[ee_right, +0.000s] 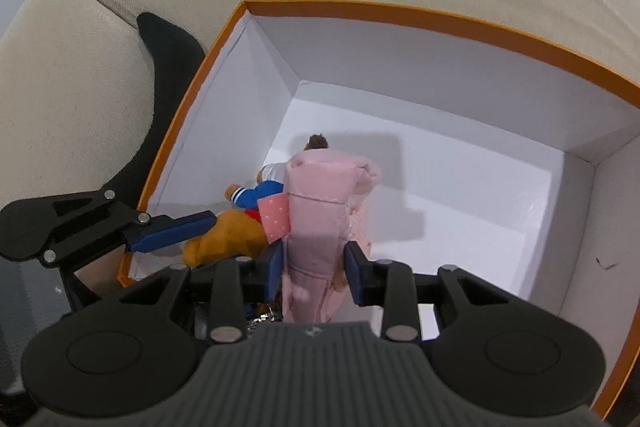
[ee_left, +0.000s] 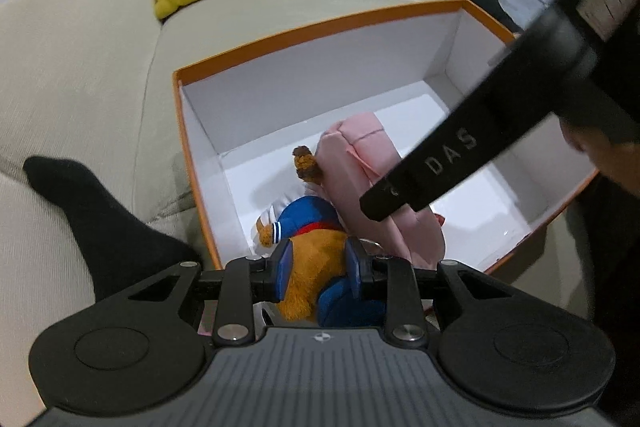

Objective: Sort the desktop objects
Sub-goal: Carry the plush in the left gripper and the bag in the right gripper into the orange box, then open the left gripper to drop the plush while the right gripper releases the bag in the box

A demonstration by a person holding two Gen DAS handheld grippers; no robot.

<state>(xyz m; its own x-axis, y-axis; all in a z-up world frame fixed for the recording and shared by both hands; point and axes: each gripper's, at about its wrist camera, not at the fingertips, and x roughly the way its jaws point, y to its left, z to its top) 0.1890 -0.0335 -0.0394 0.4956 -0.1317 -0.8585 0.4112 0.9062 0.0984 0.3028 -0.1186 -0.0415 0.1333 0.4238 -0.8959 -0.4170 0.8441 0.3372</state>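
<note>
1. Plush bear (ee_left: 308, 267) hung in the left tongs (ee_left: 318, 267), clamped on its soft body, at the box (ee_left: 320, 27)'s 7 o'clock corner.
2. Pink doll (ee_right: 316, 227), light and squashy, sat clamped in the right tongs (ee_right: 314, 275); a mid-body hold seemed best.

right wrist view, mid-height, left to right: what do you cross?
Black sock → orange box wall → brown plush toy in blue jacket gripped by left gripper → pink plush item clamped in right gripper → bare white box floor → right box wall.

R gripper (ee_right: 314, 273) clamping pink toy (ee_right: 320, 211), box (ee_right: 400, 17).
</note>
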